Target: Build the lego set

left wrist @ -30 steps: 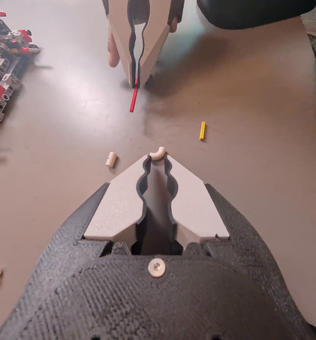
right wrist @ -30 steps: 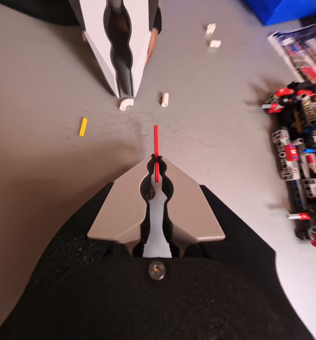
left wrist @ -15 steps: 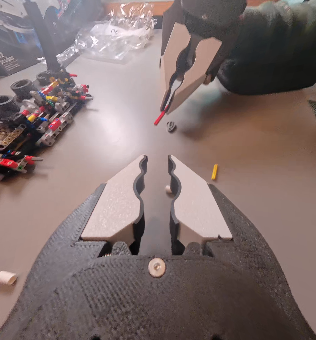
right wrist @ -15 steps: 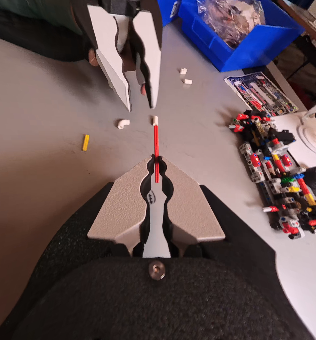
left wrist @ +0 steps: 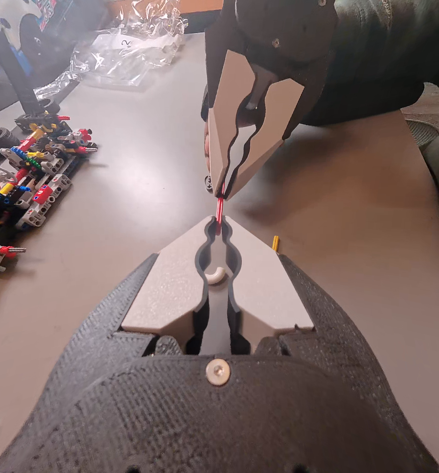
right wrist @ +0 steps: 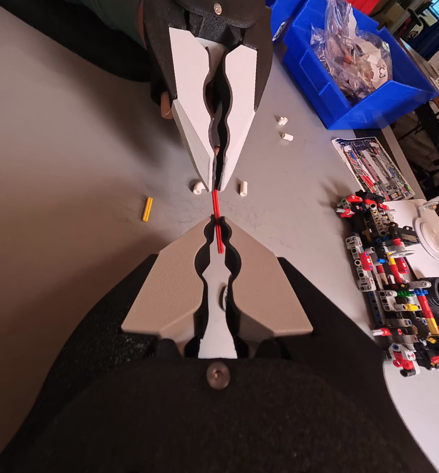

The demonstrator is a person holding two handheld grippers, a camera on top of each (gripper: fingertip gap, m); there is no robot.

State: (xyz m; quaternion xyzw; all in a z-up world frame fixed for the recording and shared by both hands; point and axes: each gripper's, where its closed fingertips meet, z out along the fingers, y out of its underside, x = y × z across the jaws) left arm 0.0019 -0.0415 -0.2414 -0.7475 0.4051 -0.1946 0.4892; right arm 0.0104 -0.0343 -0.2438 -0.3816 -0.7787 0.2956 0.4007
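Right wrist view: both the right gripper [right wrist: 217, 218] and the left gripper [right wrist: 215, 188] are pinching opposite ends of a red axle [right wrist: 216, 204].

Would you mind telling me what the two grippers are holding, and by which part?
Both hold one thin red rod: the right gripper pinches one end, the left gripper the opposite end, leaving the middle bare.

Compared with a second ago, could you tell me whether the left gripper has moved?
Yes. In the right wrist view, the left gripper has left the curved white piece on the table and shifted right, between that and the white tube, closing on the red rod.
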